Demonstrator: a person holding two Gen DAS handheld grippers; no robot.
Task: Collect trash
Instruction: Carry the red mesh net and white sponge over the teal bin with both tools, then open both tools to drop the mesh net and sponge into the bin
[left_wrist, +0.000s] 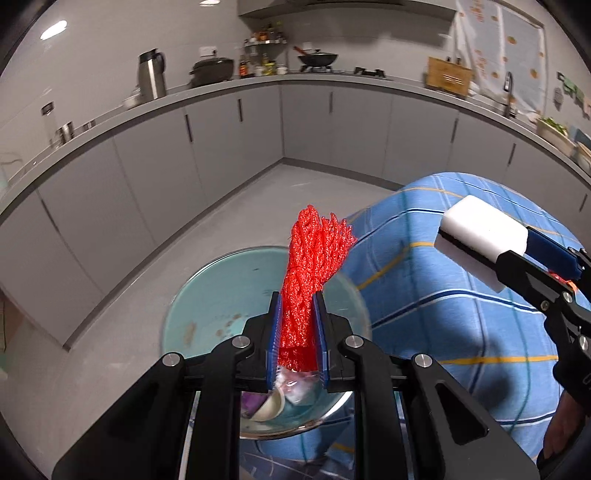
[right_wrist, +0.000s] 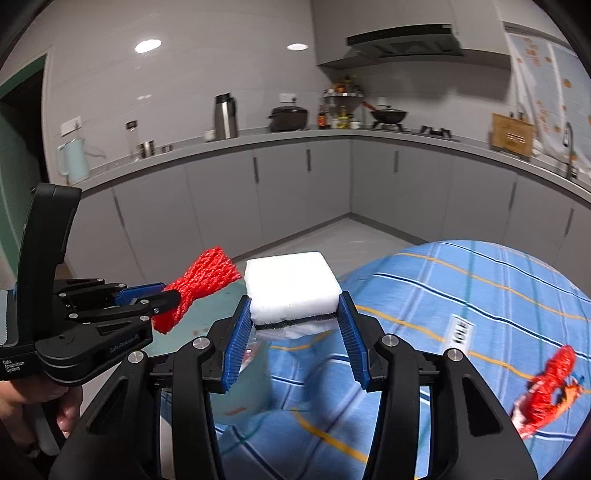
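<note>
Two grippers work over a blue checked tablecloth (right_wrist: 461, 295): the left gripper (left_wrist: 297, 325) has its jaws nearly closed, pinching a bunch of red mesh netting (left_wrist: 314, 258) above a pale green bin (left_wrist: 207, 295) that already holds scraps, while the right gripper (right_wrist: 295, 321), half open, clamps a white sponge (right_wrist: 291, 288). More red netting (right_wrist: 546, 387) lies on the cloth, near the right gripper.
</note>
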